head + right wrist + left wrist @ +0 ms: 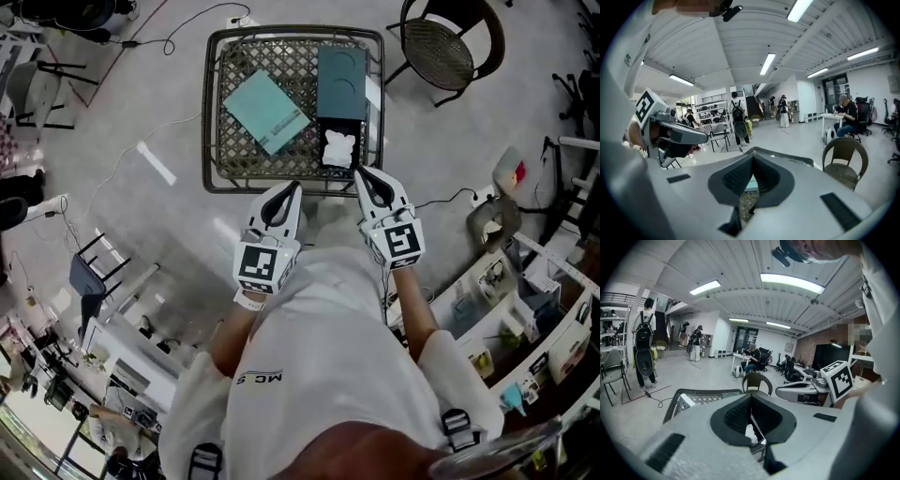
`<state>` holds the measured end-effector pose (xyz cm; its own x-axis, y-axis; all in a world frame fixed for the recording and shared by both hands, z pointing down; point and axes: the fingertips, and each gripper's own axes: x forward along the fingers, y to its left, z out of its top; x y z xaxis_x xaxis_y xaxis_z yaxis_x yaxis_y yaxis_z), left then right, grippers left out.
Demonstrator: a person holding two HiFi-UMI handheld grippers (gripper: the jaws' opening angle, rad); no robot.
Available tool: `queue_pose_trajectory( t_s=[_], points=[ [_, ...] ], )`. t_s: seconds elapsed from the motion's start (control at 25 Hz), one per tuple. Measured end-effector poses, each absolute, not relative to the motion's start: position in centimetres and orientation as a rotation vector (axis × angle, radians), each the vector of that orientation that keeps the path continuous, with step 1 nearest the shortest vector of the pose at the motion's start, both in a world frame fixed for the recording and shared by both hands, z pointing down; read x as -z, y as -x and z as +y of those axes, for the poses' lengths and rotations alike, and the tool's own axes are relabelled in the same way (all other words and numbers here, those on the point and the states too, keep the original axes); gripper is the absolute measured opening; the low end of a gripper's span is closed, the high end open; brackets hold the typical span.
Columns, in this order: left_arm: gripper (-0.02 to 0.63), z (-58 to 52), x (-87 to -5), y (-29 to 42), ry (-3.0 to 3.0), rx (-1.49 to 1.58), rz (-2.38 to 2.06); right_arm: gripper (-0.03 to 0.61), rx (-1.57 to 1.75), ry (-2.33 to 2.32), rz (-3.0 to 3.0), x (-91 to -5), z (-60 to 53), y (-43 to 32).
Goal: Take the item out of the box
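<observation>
Lettering on the teal panel beside the box is unreadable.

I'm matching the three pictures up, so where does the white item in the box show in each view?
Head view: the white item at the near end of the dark teal box on the mesh table, just ahead of the right gripper.
Left gripper view: a white patch, probably it, low in the opening behind the shut jaws.
Right gripper view: not in it.
Shared landmark: the brown chair beyond the table.
</observation>
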<state>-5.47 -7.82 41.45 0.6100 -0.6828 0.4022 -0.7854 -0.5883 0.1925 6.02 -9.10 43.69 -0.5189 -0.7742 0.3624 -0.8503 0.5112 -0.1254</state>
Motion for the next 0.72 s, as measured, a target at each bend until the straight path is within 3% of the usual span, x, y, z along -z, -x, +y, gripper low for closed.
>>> queue_pose_trajectory(
  t_s=[0.4,0.52,0.72],
  points=[
    [0.028,-7.4,-49.4,4.9,-2.399,-0.524,-1.124,0.012,-0.557,-1.304,-2.376,-54.2,-10.8,-5.1],
    [0.028,-7.4,-51.4,4.5,-2.393,-0.541,-1.104,0.066,-0.575,-1.262,-2.339,-57.5,-11.1,-4.6],
    [0.028,-7.9,-54.8,3.6,-2.381,-0.563,-1.093,0.081,-0.589,-1.191,-2.256,-62.3,-12.0,-4.6]
  ],
)
